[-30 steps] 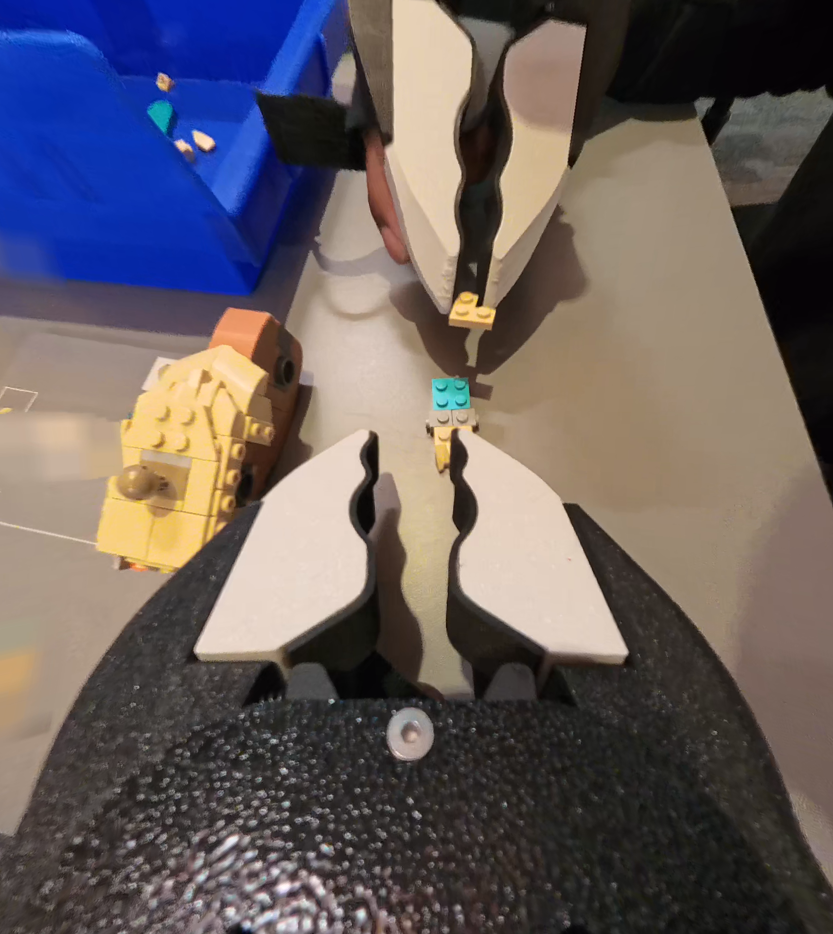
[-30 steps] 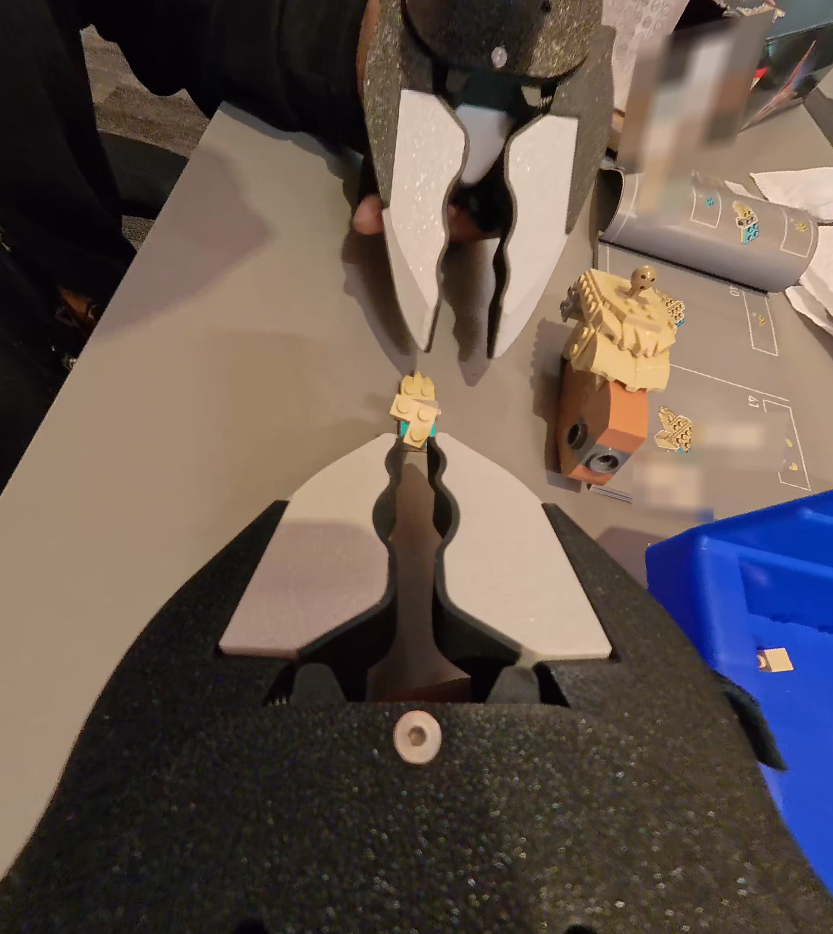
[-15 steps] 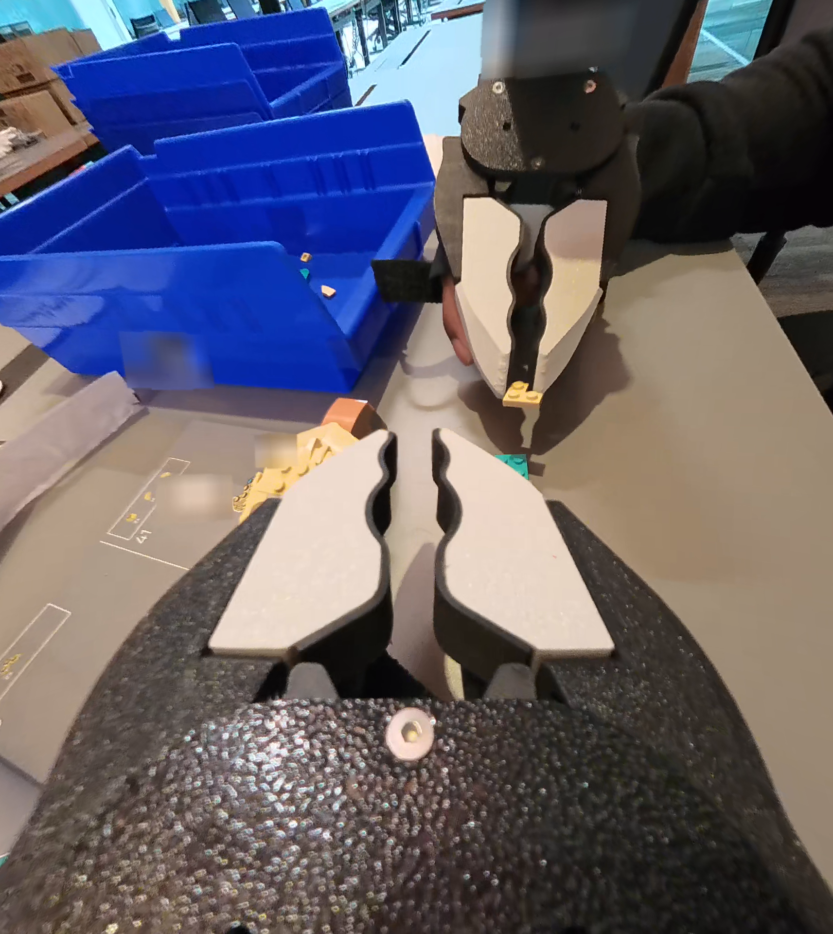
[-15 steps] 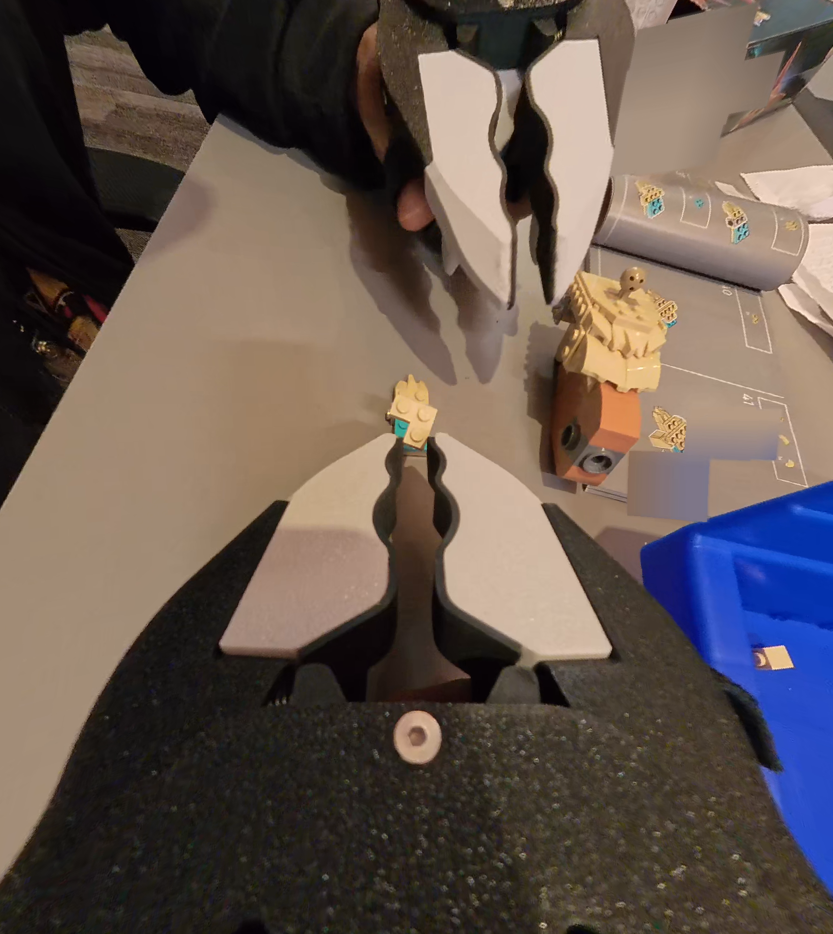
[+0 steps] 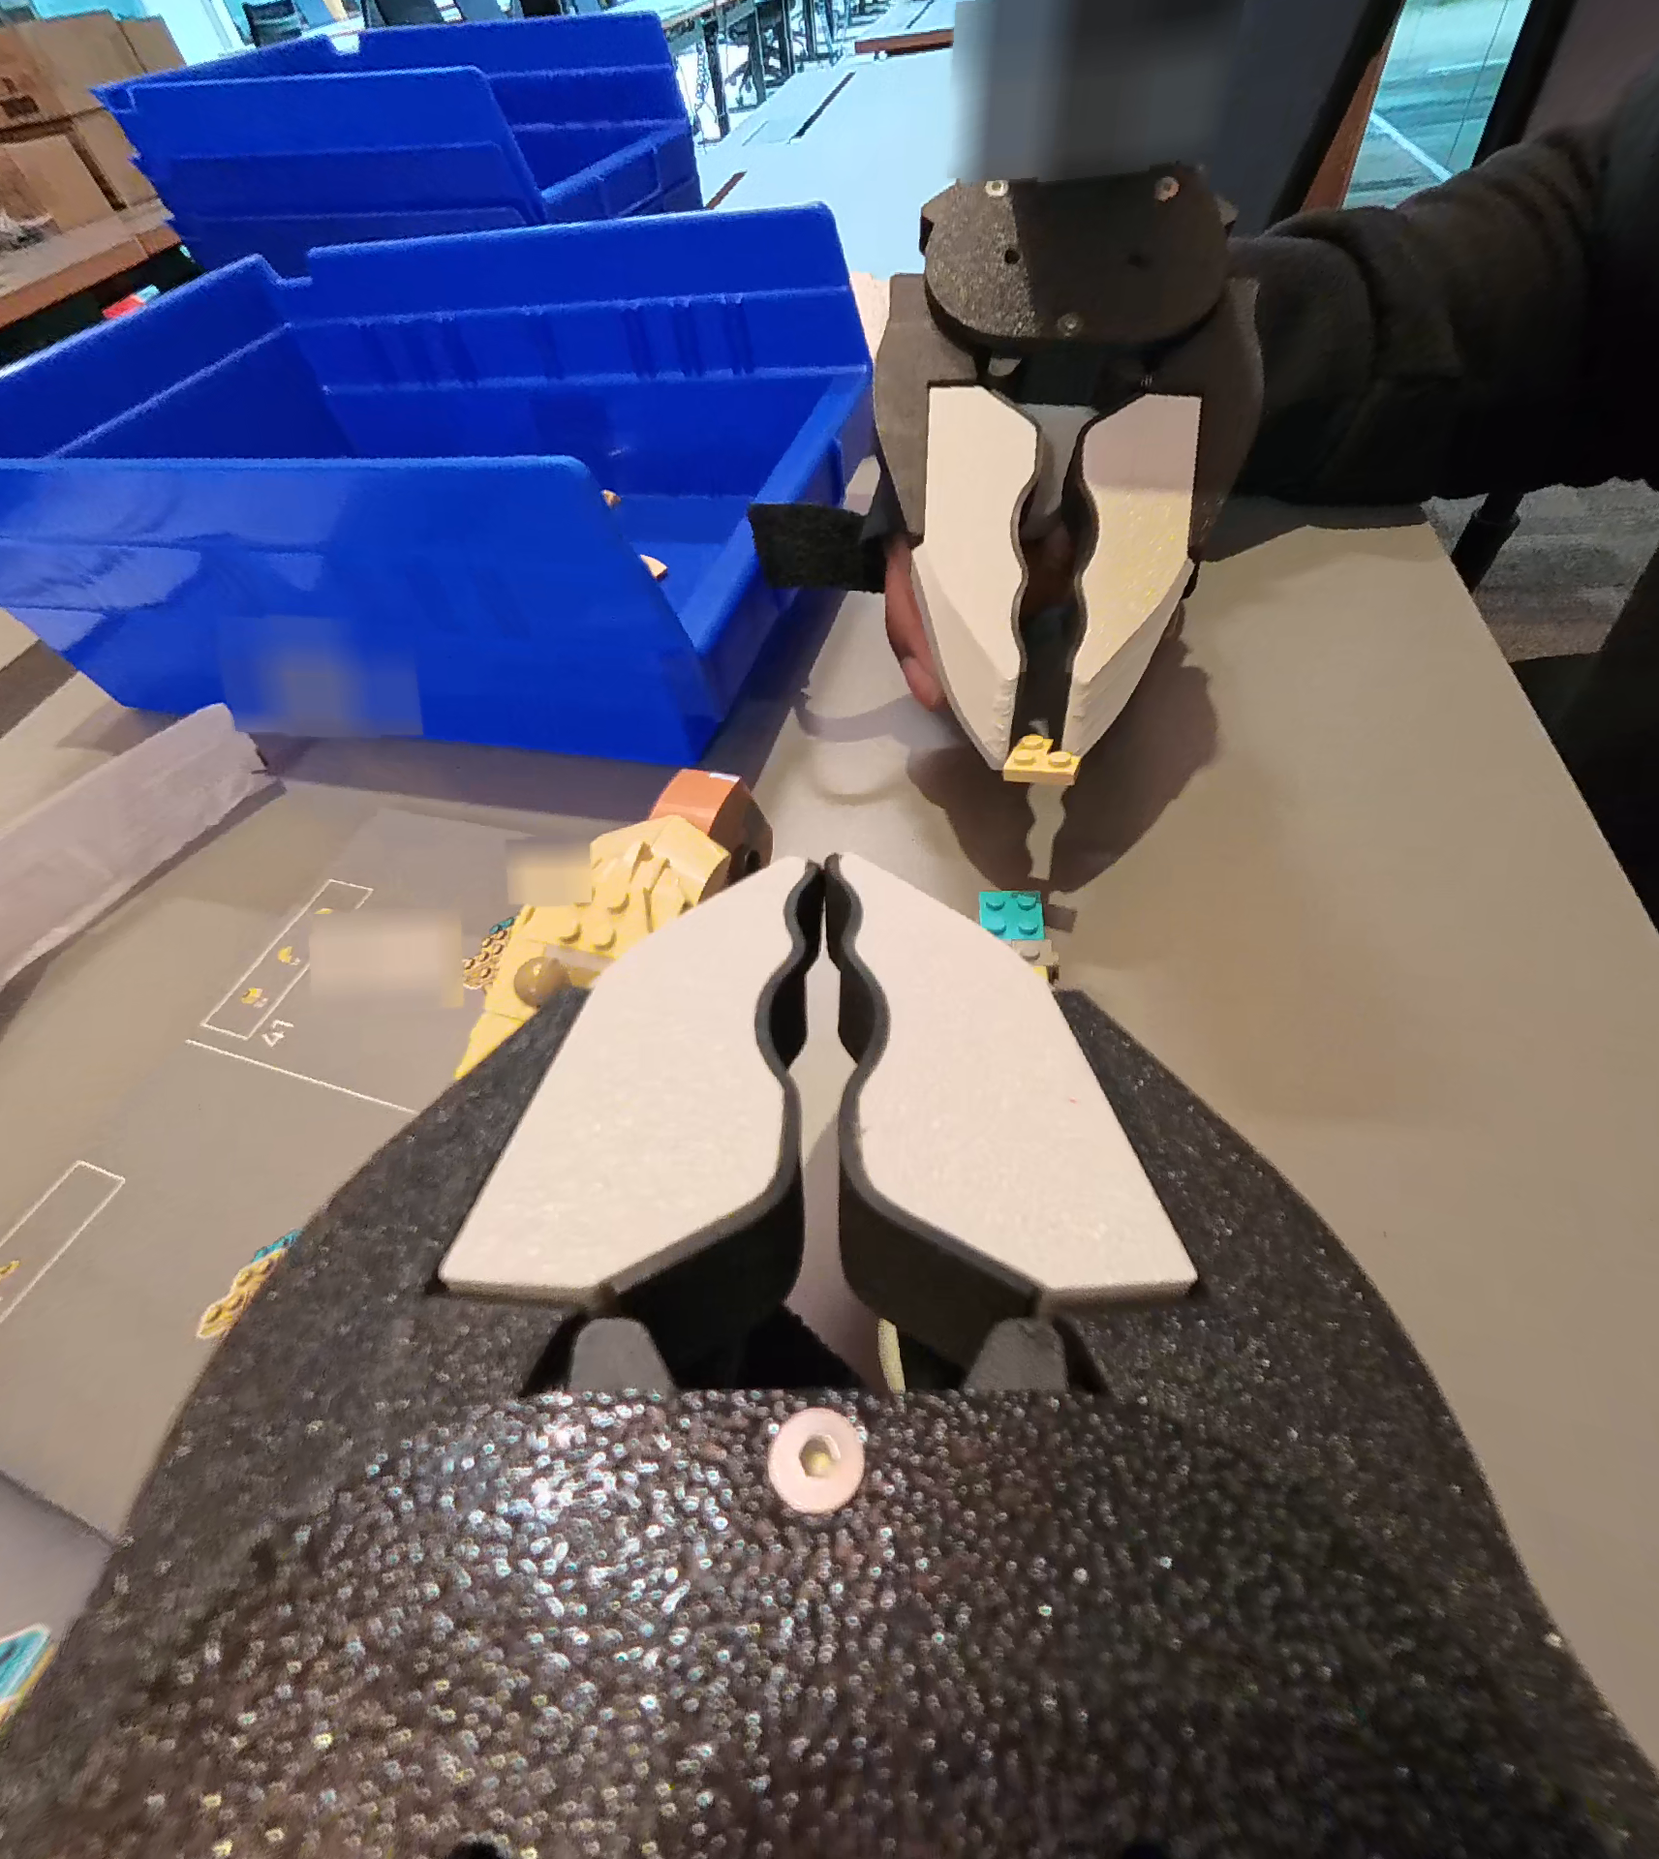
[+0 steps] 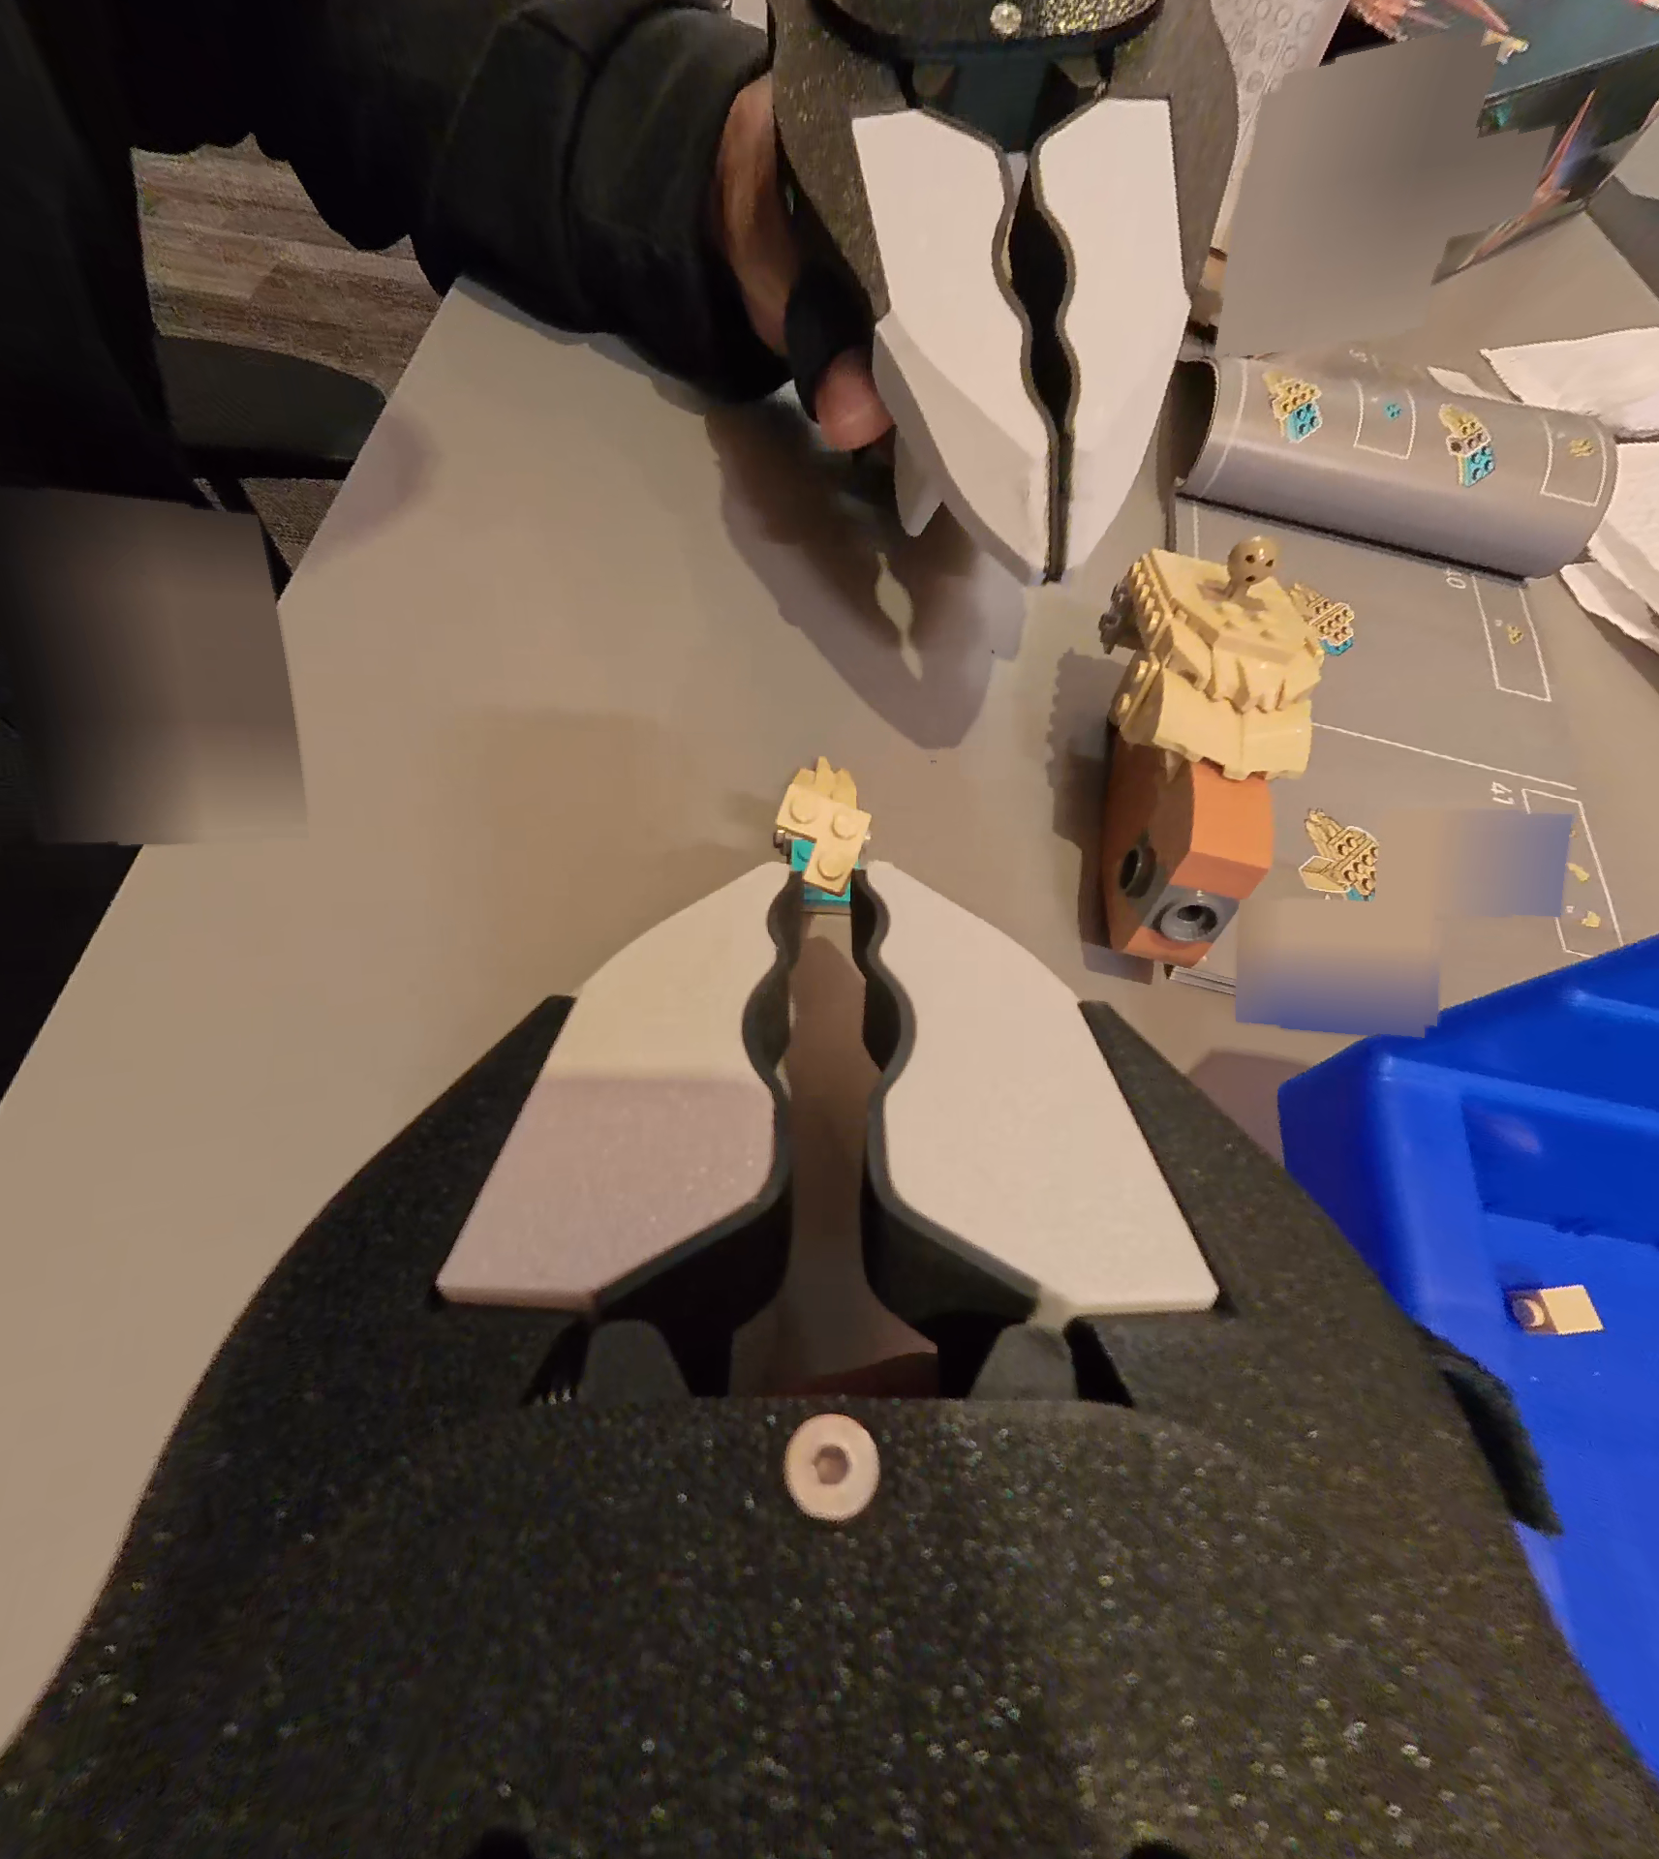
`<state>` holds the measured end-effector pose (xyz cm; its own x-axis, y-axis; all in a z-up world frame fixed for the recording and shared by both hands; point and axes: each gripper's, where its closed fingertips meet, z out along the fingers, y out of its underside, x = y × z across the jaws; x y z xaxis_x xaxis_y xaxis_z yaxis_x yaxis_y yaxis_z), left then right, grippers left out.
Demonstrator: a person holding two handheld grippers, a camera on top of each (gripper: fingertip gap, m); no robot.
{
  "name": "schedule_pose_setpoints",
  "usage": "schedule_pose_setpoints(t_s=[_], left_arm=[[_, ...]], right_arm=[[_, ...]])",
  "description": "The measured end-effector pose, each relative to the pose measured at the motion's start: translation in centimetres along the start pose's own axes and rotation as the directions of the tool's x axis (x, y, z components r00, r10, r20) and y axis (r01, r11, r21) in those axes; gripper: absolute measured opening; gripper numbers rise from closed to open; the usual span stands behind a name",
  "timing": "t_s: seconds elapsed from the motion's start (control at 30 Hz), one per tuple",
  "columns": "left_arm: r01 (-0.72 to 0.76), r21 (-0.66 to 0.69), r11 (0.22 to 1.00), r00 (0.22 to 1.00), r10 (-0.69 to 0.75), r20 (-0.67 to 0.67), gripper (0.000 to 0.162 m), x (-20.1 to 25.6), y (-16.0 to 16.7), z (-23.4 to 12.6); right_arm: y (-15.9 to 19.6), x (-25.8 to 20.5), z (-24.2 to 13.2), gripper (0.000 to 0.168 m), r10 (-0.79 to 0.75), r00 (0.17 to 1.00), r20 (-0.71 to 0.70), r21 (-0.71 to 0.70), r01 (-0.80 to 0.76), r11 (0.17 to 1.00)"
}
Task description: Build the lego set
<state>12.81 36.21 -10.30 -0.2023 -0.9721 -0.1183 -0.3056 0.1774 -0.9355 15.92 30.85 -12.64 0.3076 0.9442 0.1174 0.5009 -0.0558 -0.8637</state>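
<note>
two grippers face each other over the grey table [image 5: 1409, 905]. your right gripper [image 6: 823, 885] pinches a small tan corner plate [image 5: 1041, 762] at its fingertips, jaws nearly together on it, and holds it above the tabletop; the right wrist view shows the plate [image 6: 827, 845] from above, its studs up. your left gripper [image 5: 823, 885] has its jaws pressed together at the tips with nothing between them, and it hangs clear of the table, seen from the far side [image 6: 1051, 563] pointing down.

on the table between the two grippers lies a small sub-assembly with a teal plate [image 5: 1013, 913] on top, partly hidden behind your left gripper's finger [image 5: 966, 1056]. beside it, toward the instruction booklet [image 5: 151, 1107], lies the larger tan and brown lego model [image 6: 1197, 765] on its side, dark round holes in its brown end. the booklet's far pages are rolled up [image 6: 1388, 463].

a blue parts bin [image 5: 382, 563] stands near the right gripper, with a few loose tan pieces inside [image 6: 1554, 1313]. more blue bins are stacked behind it [image 5: 382, 131].
</note>
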Motion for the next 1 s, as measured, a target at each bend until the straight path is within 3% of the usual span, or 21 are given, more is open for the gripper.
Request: schedule_pose_setpoints(t_s=[1.0], left_arm=[[0.018, -0.14, 0.99, 1.0, -0.014, 0.024, 0.0, 0.0, 2.2, -0.2]], right_arm=[[-0.4, 0.4, -0.5, 0.008, 0.029, 0.999, -0.014, 0.042, -0.029, 0.999]])
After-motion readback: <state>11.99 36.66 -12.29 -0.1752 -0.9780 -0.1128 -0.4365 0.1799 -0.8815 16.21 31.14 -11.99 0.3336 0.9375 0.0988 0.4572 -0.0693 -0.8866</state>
